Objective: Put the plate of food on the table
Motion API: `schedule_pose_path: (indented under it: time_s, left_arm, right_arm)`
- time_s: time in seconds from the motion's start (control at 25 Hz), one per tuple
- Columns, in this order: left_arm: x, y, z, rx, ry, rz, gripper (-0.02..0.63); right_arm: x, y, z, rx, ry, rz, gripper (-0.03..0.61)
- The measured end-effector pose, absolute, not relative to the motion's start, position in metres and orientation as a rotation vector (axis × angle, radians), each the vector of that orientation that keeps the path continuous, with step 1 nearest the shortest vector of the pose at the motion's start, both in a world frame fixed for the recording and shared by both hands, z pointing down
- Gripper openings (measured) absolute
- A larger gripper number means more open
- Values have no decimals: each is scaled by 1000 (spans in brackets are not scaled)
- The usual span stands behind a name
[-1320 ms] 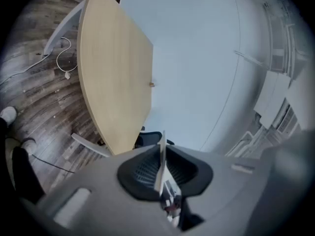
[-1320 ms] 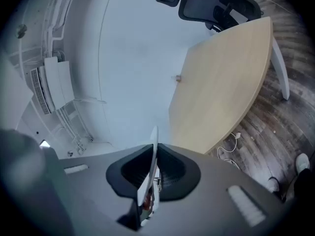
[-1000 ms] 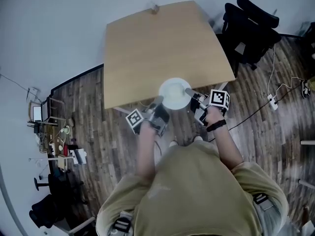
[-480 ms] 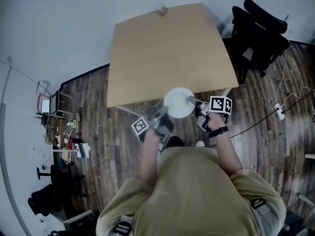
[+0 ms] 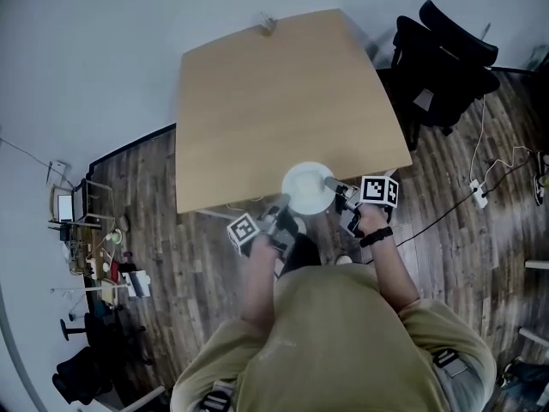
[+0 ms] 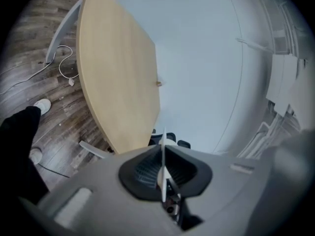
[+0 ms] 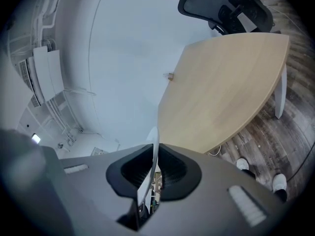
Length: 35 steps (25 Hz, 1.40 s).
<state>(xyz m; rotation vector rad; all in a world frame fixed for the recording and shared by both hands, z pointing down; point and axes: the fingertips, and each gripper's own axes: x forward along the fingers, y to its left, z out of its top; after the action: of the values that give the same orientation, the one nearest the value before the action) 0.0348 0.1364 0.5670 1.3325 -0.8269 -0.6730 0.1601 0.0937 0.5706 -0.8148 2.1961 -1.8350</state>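
Two narrow pinches carry everything: the left gripper [image 5: 280,203] and right gripper [image 5: 331,184] are each clamped on the rim of the plate [image 5: 306,188], which sits over the near edge of the table [image 5: 283,93] (partly above floor, it seems). Uneven lowering could tilt it; releasing here might drop it off that edge.

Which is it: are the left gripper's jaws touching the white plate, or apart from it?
Touching. The left gripper view shows the white plate edge-on, pinched between the dark pads of the left gripper, with no gap.
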Motion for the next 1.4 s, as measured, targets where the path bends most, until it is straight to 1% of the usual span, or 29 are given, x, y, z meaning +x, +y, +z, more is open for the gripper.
schedule_pose_path:
  time_s: [0.12, 0.24, 0.4, 0.6, 0.76, 0.96, 1.16, 1.4]
  left_arm:
    - [11, 98, 570, 1288, -815, -705, 15]
    - [-11, 54, 563, 1306, -801, -717, 17]
    - [-56, -7, 554, 1354, -782, -711, 17]
    - [-98, -41, 554, 1402, -842, -594, 9]
    - [-116, -59, 560, 1433, -886, -510, 6]
    - [-116, -63, 565, 1521, -914, -485, 6]
    - [-153, -129, 594, 1481, -987, -401, 8]
    - [-158, -172, 620, 1455, -1032, -364, 9]
  right_arm:
    - [138, 61, 571, -870, 2232, -1822, 32]
    - [118, 24, 566, -947, 2334, -1770, 55]
    - [75, -35, 556, -970, 2313, -1744, 54]
    - [28, -75, 559, -1056, 2345, -1718, 54]
    - [10, -90, 570, -1067, 2310, -1750, 54]
    - [11, -90, 576, -1026, 2309, -1728, 51]
    - [-27, -156, 602, -1034, 2352, -1804, 51]
    - [-34, -198, 626, -1060, 2466, -1851, 64]
